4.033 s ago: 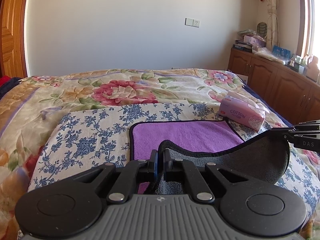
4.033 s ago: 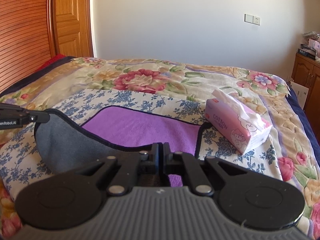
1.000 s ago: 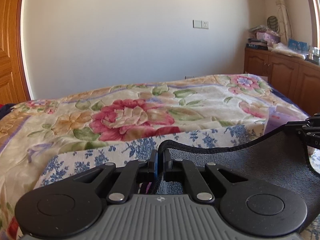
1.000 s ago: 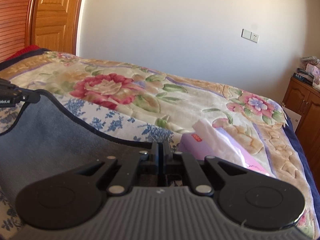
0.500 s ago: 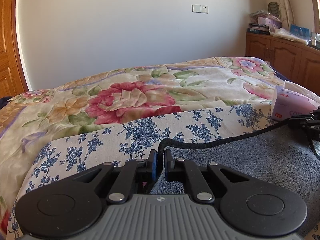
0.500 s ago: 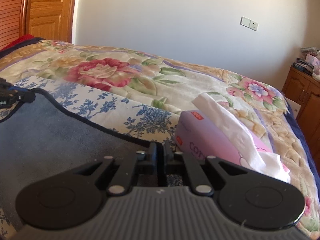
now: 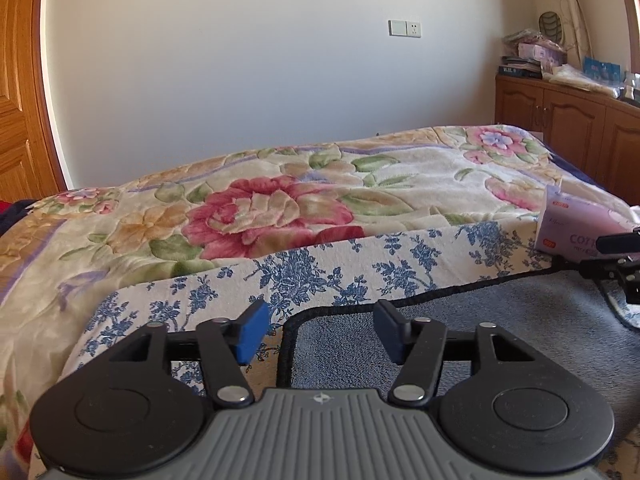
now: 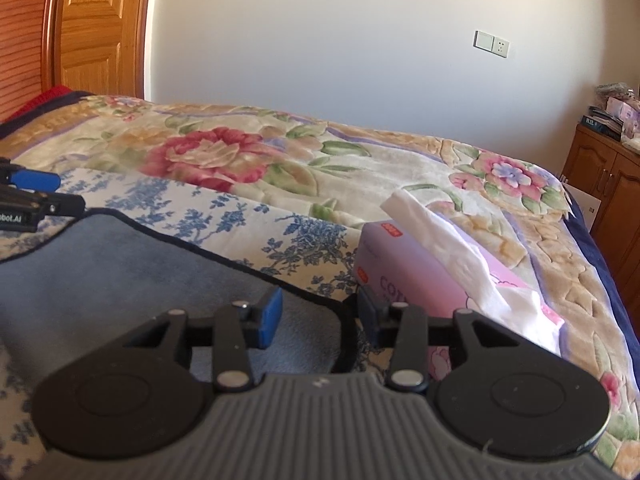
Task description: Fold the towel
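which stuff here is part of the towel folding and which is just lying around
Part of the job:
- towel, grey side up, lying flat
- left tongs, open
- right tongs, open
- blue flowered cloth under the towel

Just lying about:
- tissue box
- flowered blanket
- clutter on the cupboard

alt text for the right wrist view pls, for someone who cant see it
The right gripper is open just above the near right corner of a grey towel lying flat on a blue floral cloth on a flowered bed. A pink tissue pack sits just right of the towel, and the left gripper shows at the far left.
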The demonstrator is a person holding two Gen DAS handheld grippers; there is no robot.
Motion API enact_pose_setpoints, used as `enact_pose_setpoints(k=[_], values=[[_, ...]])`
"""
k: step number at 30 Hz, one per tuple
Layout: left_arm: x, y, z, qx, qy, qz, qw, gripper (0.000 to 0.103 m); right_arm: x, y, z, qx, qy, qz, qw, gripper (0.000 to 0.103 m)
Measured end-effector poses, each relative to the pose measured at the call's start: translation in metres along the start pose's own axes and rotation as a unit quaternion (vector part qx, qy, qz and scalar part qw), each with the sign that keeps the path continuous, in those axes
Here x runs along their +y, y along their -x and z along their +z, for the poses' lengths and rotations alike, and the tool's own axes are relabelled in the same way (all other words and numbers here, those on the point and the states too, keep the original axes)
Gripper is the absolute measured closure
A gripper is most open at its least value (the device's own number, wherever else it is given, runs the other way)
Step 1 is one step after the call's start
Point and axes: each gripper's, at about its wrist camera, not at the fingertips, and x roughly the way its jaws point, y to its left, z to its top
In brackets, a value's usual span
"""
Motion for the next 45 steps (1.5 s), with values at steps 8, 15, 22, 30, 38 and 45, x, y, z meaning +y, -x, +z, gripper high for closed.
enact_pose_setpoints(k=[8, 15, 22, 30, 38, 45], values=[[-0.005, 0.044, 0.01, -0.007, -0.005, 0.007, 0.9999, 0.03, 0.015, 0.037, 0.004, -0.002, -0.018, 0.017, 1.0, 0.06], [-0.005, 0.082, 0.013, -0.007, -0.006, 0.008, 0.9999, 0.028, 0.028, 0.071, 0.006, -0.006, -0.022, 0.023, 0.999, 0.06], [-0.006, 0.114, 0.012, -0.01, -0.015, 0.008, 0.9998, 0.026, 0.036, 0.097, 0.006, -0.009, -0.03, 0.026, 0.999, 0.06], [-0.009, 0.142, 0.009, -0.011, -0.015, 0.005, 0.9998, 0.025, 0.044, 0.121, 0.002, -0.012, -0.036, 0.025, 0.999, 0.059], [-0.014, 0.174, 0.004, -0.016, -0.013, 0.002, 0.9998, 0.024, 0.047, 0.145, -0.002, -0.014, -0.032, 0.022, 0.999, 0.059], [-0.015, 0.207, -0.001, -0.019, -0.01, 0.003, 0.9998, 0.023, 0.05, 0.168, -0.006, -0.016, -0.036, 0.023, 0.999, 0.059]])
